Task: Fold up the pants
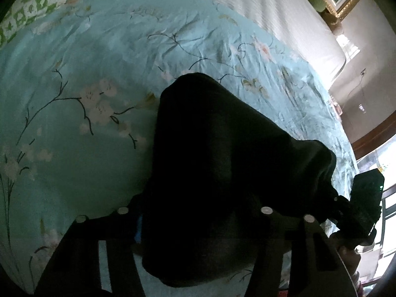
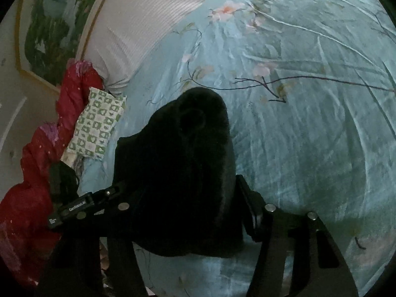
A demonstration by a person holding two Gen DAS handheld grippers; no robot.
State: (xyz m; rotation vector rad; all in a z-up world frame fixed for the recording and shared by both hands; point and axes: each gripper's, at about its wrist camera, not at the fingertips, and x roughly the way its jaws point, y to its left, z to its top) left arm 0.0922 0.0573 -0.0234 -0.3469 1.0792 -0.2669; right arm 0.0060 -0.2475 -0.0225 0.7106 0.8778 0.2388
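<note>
Pants, black and bunched, fill the space between the fingers of your left gripper; the cloth hangs over the jaws and hides the fingertips, so you cannot tell from this view whether the jaws are clamped on it or merely sitting under it. The fabric rises from the gripper and drapes toward the teal floral bedspread, with one dark fold trailing off to the right toward your right gripper, which shows at the edge of the left wrist view.

From the right wrist camera you see the same picture: the pants mound up between the fingers of your right gripper, covering the tips, so its grip cannot be judged either. Your left gripper appears low on the left in that view, close beside the dark cloth.

The bedspread lies wrinkled beneath everything. A white ribbed pillow sits at the head of the bed, a green-and-white checked pillow lies just beside it, and a red quilt is heaped along the bed's edge next to the checked pillow.
</note>
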